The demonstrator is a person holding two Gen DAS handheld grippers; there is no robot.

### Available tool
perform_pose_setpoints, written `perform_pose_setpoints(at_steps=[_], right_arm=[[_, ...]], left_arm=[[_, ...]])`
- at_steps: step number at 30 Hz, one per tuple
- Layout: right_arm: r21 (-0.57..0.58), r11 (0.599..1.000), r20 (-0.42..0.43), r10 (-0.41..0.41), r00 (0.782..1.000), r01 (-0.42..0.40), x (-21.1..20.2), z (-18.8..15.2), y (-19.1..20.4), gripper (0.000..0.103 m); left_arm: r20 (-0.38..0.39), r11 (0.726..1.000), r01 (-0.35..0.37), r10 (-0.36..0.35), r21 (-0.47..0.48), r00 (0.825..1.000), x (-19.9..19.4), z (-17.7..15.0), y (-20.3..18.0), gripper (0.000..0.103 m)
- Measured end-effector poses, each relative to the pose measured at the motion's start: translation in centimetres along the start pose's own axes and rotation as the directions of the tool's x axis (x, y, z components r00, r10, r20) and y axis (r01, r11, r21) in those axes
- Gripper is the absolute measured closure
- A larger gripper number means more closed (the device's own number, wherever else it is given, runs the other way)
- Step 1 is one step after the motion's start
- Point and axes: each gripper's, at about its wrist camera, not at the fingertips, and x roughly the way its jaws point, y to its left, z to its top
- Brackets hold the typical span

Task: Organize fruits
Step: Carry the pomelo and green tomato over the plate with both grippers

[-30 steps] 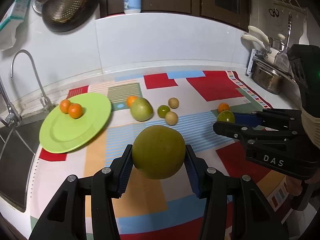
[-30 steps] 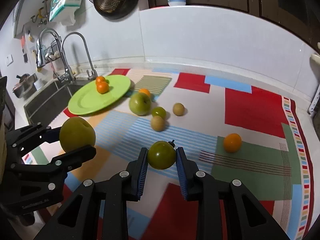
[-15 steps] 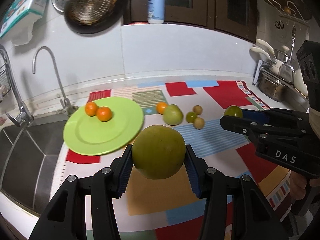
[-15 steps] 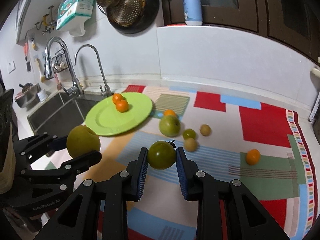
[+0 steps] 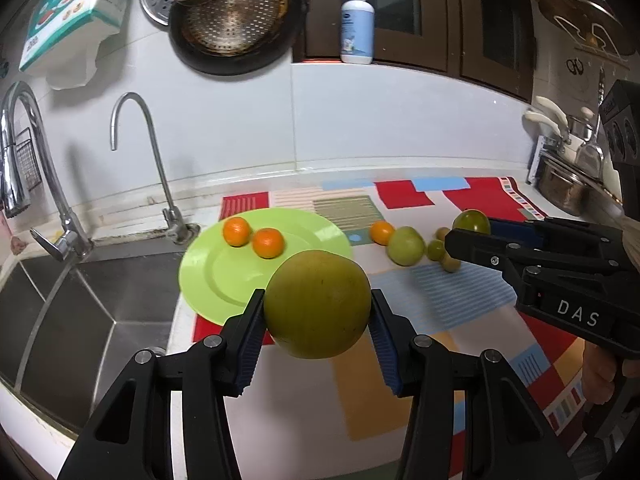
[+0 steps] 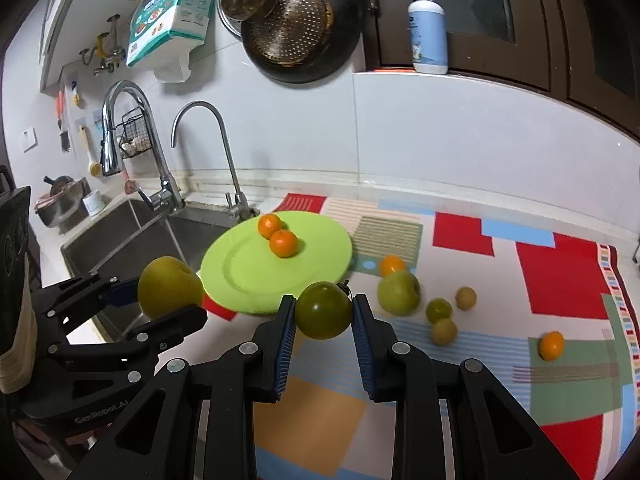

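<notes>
Left gripper point(image 5: 317, 334): clamped on a big pear point(image 5: 317, 304); held up in the air
Right gripper point(image 6: 323, 340): clamped on a small green fruit point(image 6: 323, 310); also in the air
Plate point(image 6: 240, 276): ahead of both, a bit left; left gripper is nearer; two oranges point(image 6: 278, 235) sit at its far side; near side is free

A white kitchen counter point(image 6: 400, 194) carries a colourful patchwork mat point(image 6: 560, 264) bearing a round lime-green plate point(image 6: 240, 276) and loose small fruits point(image 6: 440, 312).
</notes>
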Motion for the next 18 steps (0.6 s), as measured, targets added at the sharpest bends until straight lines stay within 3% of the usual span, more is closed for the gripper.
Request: perform_pose_setpoints(at_steps=[18], right_arm=[[-0.01,0.999,-0.004,0.033,0.999,-0.034,7.9,5.2,3.2,0.074]], left_arm=[[0.01,0.999,-0.035,0.035,-0.002,0.999,5.0,3.3,6.4,0.054]])
